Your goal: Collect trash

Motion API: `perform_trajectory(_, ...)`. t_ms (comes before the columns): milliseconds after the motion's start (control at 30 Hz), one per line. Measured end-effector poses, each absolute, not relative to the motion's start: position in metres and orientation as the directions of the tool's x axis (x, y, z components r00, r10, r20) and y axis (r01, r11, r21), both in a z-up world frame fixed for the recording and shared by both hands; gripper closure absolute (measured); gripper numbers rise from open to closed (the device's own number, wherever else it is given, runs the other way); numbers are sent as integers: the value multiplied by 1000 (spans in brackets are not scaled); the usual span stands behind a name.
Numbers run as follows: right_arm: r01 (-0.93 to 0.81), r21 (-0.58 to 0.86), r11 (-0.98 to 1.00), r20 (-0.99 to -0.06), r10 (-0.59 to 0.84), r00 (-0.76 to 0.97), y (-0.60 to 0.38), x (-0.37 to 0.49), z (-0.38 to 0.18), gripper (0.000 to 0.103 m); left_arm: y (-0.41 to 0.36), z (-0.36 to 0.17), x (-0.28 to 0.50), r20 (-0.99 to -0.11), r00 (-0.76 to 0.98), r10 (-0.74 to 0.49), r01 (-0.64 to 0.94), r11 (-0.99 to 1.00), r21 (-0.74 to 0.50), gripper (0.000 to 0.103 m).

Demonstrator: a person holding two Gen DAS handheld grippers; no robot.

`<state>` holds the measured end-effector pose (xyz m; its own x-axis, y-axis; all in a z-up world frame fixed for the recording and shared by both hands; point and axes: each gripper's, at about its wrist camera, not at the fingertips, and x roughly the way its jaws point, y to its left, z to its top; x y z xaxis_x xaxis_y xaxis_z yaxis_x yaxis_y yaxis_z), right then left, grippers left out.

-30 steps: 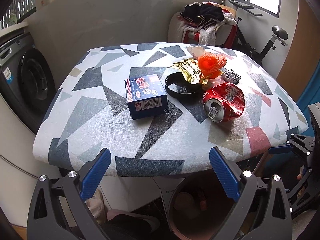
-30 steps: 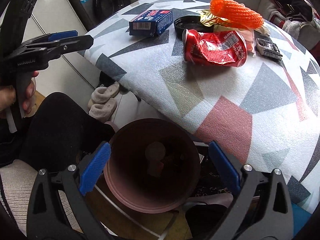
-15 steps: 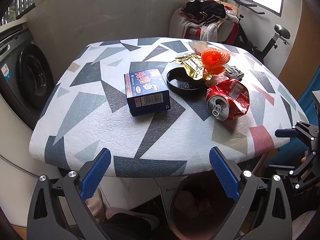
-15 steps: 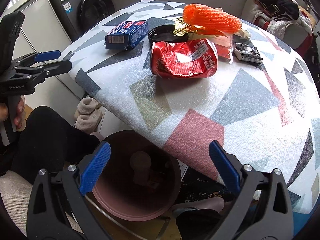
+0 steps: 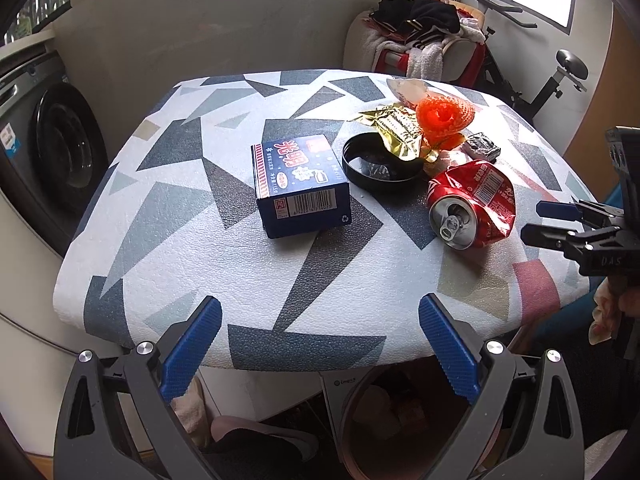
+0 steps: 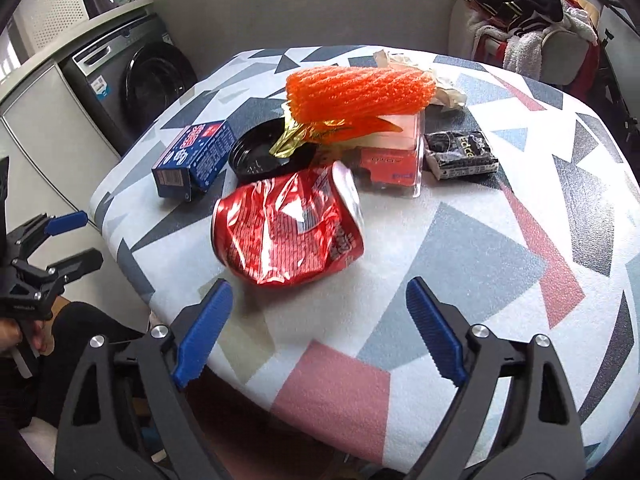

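On my counter, a pebbled foam sheet printed with grey, navy and pink triangles, the crushed red can lies on its side, its creased foil skin just ahead of my right tongs; those jaws are closing, with nothing between them yet. Beside it sit a glossy blue carton, a shallow black lid, crinkled gold foil and a knobbly orange foam net. The net and foil overlap the lid. My left tongs hang spread and empty over the counter's near edge. Only the right view shows the clear box and black packet well; only the left shows the round brown bin below the edge.
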<state>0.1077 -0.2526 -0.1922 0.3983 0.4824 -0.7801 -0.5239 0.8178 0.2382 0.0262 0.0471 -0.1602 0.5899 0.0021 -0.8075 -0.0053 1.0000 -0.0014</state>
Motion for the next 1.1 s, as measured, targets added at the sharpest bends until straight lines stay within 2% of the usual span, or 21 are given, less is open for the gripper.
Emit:
perform_trajectory(233,-490,255,833,-773,480,415,-238,152,-199,32,47,-159,36,-805,594,9,-10,1000,4,7)
perform_trajectory(600,-484,279,829,-775,492,396,-227,167,-212,42,50,-158,44,-804,595,12,-12,1000,6,7)
perform_trajectory(667,-485,302,821,-768,511,387,-229,168,-212,50,50,-159,44,-804,595,12,-12,1000,6,7)
perform_trajectory(700,-493,317,810,-760,528,378,-229,168,-211,62,50,-159,45,-804,595,11,-11,1000,6,7)
perform_trajectory(733,-504,321,802,-755,538,374,-229,166,-209,69,50,-159,46,-804,595,11,-10,1000,6,7)
perform_trajectory(800,-524,301,797,-753,535,382,-227,163,-205,76,49,-159,47,-804,594,10,-9,1000,6,7)
perform_trajectory(1100,-528,316,789,-711,565,419,-237,151,-190,78,47,-159,48,-805,594,12,-8,1000,8,7)
